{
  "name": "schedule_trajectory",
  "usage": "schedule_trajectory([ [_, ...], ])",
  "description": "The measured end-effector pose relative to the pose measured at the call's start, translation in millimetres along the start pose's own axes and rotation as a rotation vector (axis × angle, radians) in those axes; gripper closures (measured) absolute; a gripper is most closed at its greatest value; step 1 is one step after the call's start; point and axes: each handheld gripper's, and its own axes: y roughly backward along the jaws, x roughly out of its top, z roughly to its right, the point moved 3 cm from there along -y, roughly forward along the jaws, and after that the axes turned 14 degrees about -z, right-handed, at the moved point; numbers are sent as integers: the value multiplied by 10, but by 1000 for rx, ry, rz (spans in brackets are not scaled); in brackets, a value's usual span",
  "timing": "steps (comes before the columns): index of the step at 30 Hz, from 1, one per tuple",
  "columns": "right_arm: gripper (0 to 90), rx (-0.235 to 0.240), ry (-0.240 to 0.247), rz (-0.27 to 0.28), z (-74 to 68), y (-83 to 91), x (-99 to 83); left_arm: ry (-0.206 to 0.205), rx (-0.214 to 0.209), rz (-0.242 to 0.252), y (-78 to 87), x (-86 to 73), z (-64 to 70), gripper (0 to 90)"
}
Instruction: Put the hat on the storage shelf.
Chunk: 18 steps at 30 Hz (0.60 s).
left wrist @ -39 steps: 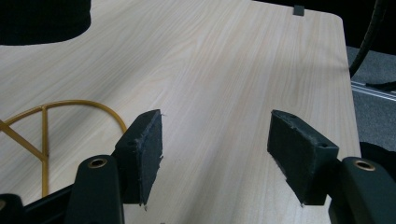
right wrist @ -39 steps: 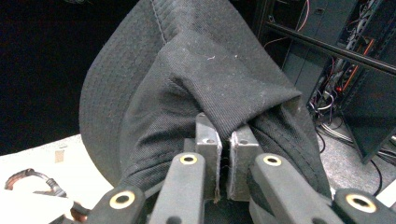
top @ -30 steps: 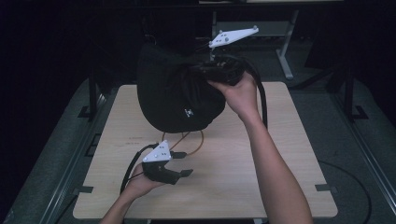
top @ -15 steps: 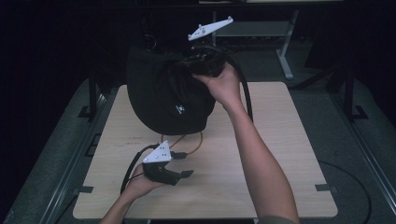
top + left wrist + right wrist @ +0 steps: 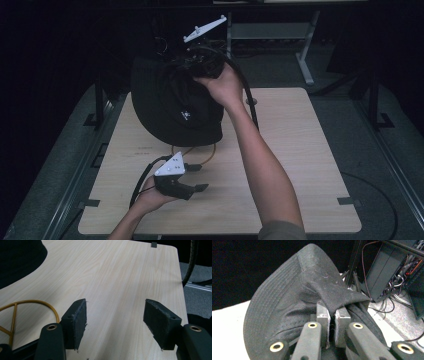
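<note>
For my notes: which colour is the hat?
Black hat, clearest in the right gripper view.

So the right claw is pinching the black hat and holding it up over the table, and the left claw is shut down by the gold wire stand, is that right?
Not quite. The left claw is open: the left gripper view shows its two pads wide apart with bare table between them, beside the gold wire stand. The rest holds: the right claw is shut on a fold of the black hat, lifted over the table.

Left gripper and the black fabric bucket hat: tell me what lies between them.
In the high view, a gold wire ring stand lies on the table between the left gripper and the black fabric bucket hat.
</note>
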Motion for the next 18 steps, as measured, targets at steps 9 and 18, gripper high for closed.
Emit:
schedule_trajectory([
  [9, 756, -67, 66, -167, -72, -419, 157, -19, -17, -6, -31, 9, 51, 345],
  [18, 573, -42, 92, -183, -130, -447, 136, -27, -22, -16, -31, -4, 69, 338],
])
